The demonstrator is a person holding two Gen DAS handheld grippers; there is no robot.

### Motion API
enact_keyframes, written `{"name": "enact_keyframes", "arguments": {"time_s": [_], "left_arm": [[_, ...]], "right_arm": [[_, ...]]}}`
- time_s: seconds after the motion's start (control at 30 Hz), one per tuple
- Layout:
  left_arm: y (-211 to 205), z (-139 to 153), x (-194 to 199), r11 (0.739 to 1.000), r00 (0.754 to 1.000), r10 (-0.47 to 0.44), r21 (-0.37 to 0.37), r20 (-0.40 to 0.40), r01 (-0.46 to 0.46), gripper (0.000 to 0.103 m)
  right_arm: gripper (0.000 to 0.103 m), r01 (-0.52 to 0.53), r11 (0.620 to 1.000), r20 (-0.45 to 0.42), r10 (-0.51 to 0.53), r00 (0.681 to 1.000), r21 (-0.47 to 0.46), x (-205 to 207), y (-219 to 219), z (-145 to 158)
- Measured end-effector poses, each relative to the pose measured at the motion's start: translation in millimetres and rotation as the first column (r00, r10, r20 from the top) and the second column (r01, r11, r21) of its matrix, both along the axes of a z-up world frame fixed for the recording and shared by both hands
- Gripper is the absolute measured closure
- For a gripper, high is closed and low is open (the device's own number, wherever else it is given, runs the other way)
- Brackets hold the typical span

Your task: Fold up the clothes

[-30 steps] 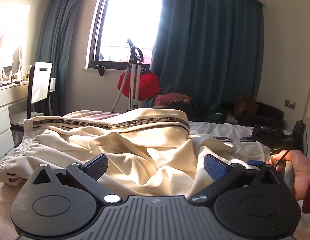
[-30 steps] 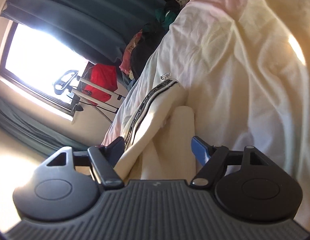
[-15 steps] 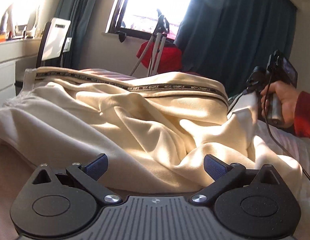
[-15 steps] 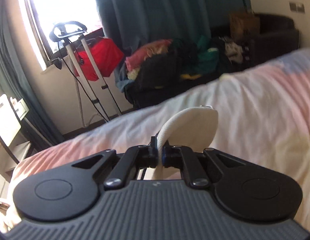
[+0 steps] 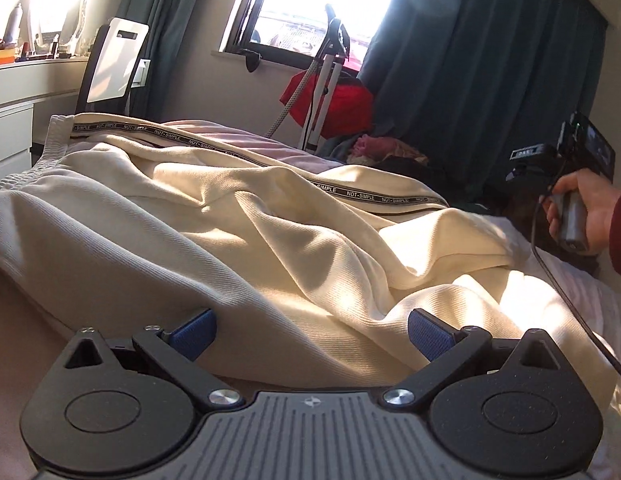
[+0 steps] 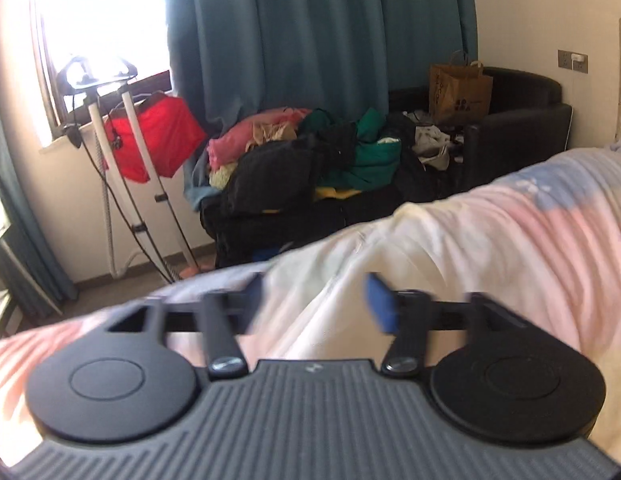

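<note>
Left gripper [image 5: 308, 330]: jaws spread wide, clasping nothing; the blue pads [image 5: 192, 330] sit low over the near edge of the cloth, which lies between and just ahead of them.
Right gripper [image 6: 312, 300]: jaws have just been opening and now stand wide apart, let go; cream cloth shows below and between them, no pad pressing on it. Its blue fingers [image 6: 380, 306] are blurred.
Cream trousers [image 5: 238, 216]: spread rumpled across the bed, straight ahead of the left fingers, reaching off to their left and right.
Side stripe [image 5: 362, 196]: dark tape with "NOT-SIMPLE" lettering, running along the far edge of the trousers, beyond the left fingers.
Waistband [image 5: 54, 136]: ribbed, at the far left of the left fingers.
Bed sheet [image 6: 550, 232]: pink and pale blue, ahead and right of the right fingers.
Person's hand [image 5: 586, 212]: far right of the left fingers, gripping the right gripper's handle.
Clothes pile [image 6: 310, 156]: well beyond the right fingers, against the blue curtain [image 6: 310, 32].
Garment steamer stand [image 6: 122, 168]: far left of the right fingers, by the window.
</note>
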State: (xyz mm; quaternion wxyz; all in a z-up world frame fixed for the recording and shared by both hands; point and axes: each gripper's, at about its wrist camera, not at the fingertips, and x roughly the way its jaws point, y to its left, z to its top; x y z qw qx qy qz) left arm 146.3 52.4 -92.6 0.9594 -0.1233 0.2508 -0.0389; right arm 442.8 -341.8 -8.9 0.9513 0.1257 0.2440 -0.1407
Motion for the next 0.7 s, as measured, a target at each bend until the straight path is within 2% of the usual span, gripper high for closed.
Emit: {"name": "enact_keyframes", "arguments": {"time_s": [0.07, 0.13, 0.23, 0.27, 0.33, 0.4, 0.5, 0.53, 0.57, 0.6, 0.63, 0.7], "left_arm": [[-5, 3, -1, 0.999, 1.000, 0.003, 0.041, -0.011, -0.002, 0.000], [-6, 4, -3, 0.999, 1.000, 0.004, 0.036, -0.028, -0.003, 0.000], [-2, 8, -8, 1.000, 0.999, 0.024, 0.004, -0.043, -0.024, 0.000], [-1, 9, -10, 1.000, 0.999, 0.031, -0.004, -0.044, -0.031, 0.000], [1, 12, -14, 0.999, 0.998, 0.045, -0.019, -0.047, -0.046, 0.000], [1, 12, -20, 0.998, 0.998, 0.059, 0.004, -0.033, -0.059, 0.000], [2, 12, -29, 0.997, 0.998, 0.069, 0.018, -0.010, -0.068, 0.000], [3, 12, -31, 0.997, 0.997, 0.071, 0.011, -0.003, -0.071, 0.000], [3, 12, -31, 0.997, 0.997, 0.078, 0.013, -0.002, -0.078, 0.000], [2, 12, -30, 0.996, 0.996, 0.085, 0.016, -0.003, -0.084, 0.000], [1, 12, -29, 0.996, 0.996, 0.091, 0.020, -0.003, -0.091, 0.001], [-3, 12, -25, 0.994, 0.995, 0.098, 0.047, -0.008, -0.098, 0.002]], "right_arm": [[0.019, 0.017, 1.000, -0.041, -0.017, 0.999, -0.004, -27, -9, -12], [0.019, 0.028, 0.999, -0.085, -0.026, 0.996, 0.024, -55, -19, -26], [0.019, 0.037, 0.983, -0.134, -0.013, 0.991, 0.178, -98, -35, -54], [0.019, 0.042, 0.968, -0.139, -0.007, 0.990, 0.248, -111, -42, -65], [0.025, 0.023, 0.925, -0.129, 0.029, 0.991, 0.378, -133, -50, -87], [0.038, 0.008, 0.917, -0.131, 0.049, 0.990, 0.399, -143, -45, -103], [0.045, -0.065, 0.916, -0.085, 0.107, 0.991, 0.396, -146, -26, -117], [0.052, -0.091, 0.914, -0.069, 0.128, 0.989, 0.396, -147, -19, -120], [0.072, -0.109, 0.915, -0.059, 0.142, 0.988, 0.388, -148, -13, -122], [0.087, -0.110, 0.925, -0.060, 0.142, 0.988, 0.365, -150, -8, -122], [0.093, -0.120, 0.932, -0.050, 0.145, 0.988, 0.343, -153, -5, -120], [0.097, -0.148, 0.943, -0.013, 0.159, 0.987, 0.299, -159, -8, -108]]}}
